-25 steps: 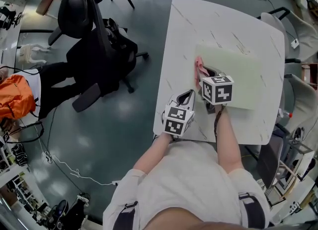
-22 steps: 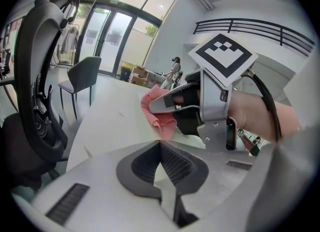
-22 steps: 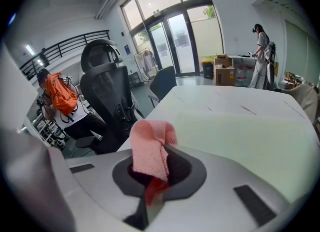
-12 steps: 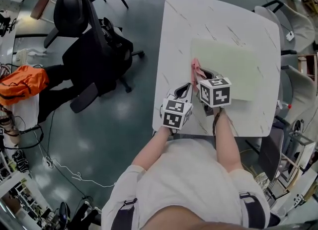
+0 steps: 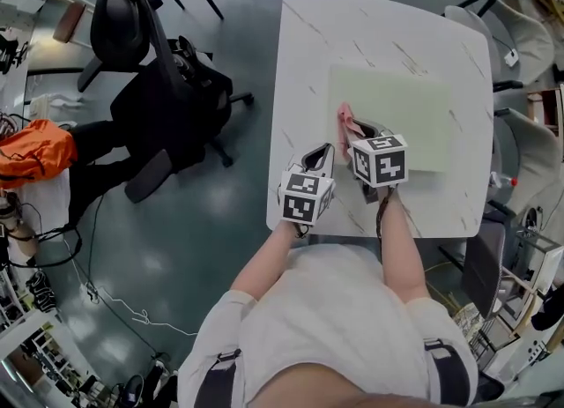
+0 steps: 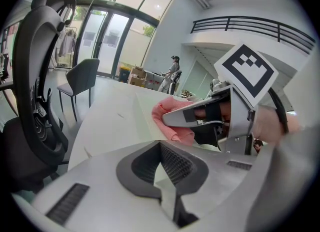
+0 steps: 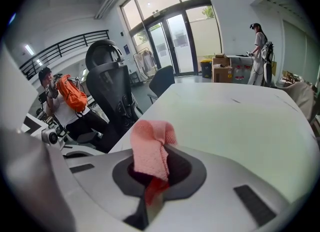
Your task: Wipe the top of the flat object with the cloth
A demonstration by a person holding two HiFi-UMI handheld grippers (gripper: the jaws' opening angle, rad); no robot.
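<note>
Well, cloth (image 7: pixel 149 152) in right tool (image 7: pixel 151 178)

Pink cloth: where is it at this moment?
In the head view the pink cloth sits at the left edge of the pale green mat on the white table, clamped in the tongs of the right gripper.

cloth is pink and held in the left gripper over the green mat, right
No. The cloth is pink and over the green mat, but the right gripper holds it, not the left gripper. The right gripper view shows it clamped between those jaws.
</note>
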